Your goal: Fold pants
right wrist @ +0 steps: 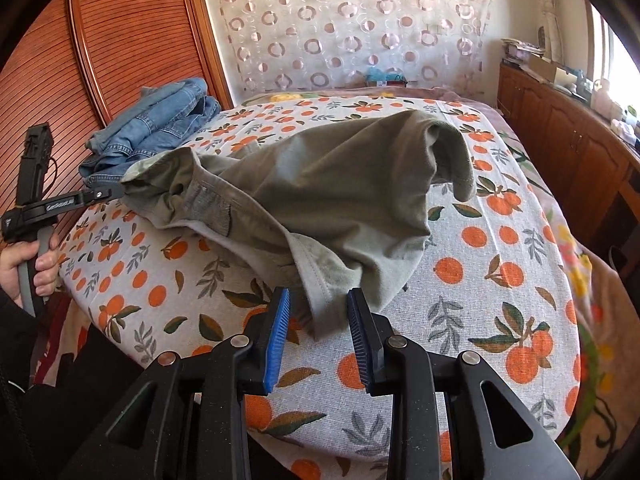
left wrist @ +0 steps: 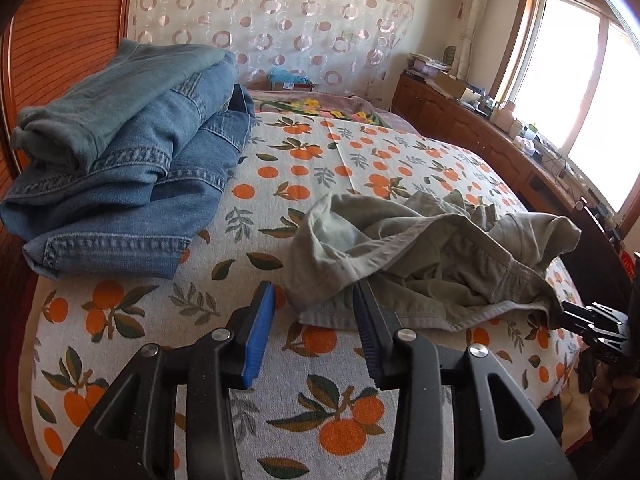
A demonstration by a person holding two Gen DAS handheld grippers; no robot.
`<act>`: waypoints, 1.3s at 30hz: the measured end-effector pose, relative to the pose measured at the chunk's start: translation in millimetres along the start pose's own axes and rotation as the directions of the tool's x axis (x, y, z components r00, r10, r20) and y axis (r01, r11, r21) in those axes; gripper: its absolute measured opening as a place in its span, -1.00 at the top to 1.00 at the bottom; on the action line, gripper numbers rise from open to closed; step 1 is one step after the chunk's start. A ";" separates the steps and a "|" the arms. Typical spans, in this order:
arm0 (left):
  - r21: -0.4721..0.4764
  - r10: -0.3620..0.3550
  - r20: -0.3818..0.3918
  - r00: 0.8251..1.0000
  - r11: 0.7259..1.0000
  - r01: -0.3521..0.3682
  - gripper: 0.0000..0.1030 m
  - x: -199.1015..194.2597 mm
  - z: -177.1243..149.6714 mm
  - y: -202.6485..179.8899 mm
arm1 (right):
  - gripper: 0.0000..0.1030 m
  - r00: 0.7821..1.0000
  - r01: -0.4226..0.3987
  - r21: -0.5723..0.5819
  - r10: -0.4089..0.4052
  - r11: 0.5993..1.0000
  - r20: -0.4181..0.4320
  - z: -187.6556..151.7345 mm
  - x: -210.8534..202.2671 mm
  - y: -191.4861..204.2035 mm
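Pants (right wrist: 320, 192), olive and crumpled, lie on the bedspread (right wrist: 500, 312) with their long axis running 10 to 4 o'clock, waistband edge between our left gripper (left wrist: 316, 308) pads and a hem between our right gripper (right wrist: 318, 312) pads, both released.
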State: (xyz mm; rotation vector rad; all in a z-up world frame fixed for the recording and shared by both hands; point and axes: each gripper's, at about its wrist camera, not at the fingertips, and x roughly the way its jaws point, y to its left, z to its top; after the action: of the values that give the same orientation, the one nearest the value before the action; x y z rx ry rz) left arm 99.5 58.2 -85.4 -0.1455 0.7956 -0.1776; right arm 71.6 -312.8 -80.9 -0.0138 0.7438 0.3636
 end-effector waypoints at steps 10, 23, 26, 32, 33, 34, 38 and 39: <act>0.042 0.003 0.031 1.000 0.999 -0.004 0.62 -1.0 8.5 -5.0 | 0.41 0.997 0.065 -0.044 -0.066 0.997 -0.033 -4.5 7.9 -0.5; 0.073 -0.027 0.155 0.988 0.997 0.016 0.85 -54.5 33.9 -21.5 | 0.93 0.976 0.168 -0.049 -0.160 0.985 0.145 17.7 -52.5 -16.2; 0.086 -0.052 0.200 0.978 0.996 0.036 0.85 -77.7 44.1 -30.2 | 0.93 0.959 0.198 -0.045 -0.184 0.979 0.216 31.1 -82.0 -17.8; 0.104 -0.120 0.293 0.949 0.990 0.093 0.85 -126.4 66.2 -50.6 | 0.93 0.918 0.204 -0.039 -0.177 0.978 0.354 54.2 -149.7 -15.7; 0.105 -0.125 0.306 0.944 0.990 0.097 0.85 -132.5 68.7 -52.4 | 0.93 0.910 0.205 -0.042 -0.175 0.978 0.377 58.3 -160.8 -14.1; 0.109 -0.134 0.328 0.935 0.989 0.103 0.85 -142.5 72.8 -55.9 | 0.93 0.900 0.204 -0.043 -0.170 0.978 0.401 63.3 -172.7 -13.3; 0.113 -0.152 0.382 0.911 0.987 0.117 0.85 -166.3 85.1 -62.1 | 0.93 0.867 0.199 -0.058 -0.148 0.978 0.477 81.4 -208.9 -6.3; 0.113 -0.149 0.391 0.908 0.987 0.113 0.85 -169.4 88.3 -63.0 | 0.93 0.861 0.202 -0.063 -0.147 0.977 0.486 85.8 -212.5 -4.6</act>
State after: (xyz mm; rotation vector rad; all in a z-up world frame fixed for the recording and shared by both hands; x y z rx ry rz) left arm 40.3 38.3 105.8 -0.1464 0.3685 -0.2998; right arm -14.0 -372.7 123.1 -0.0939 0.2232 0.2192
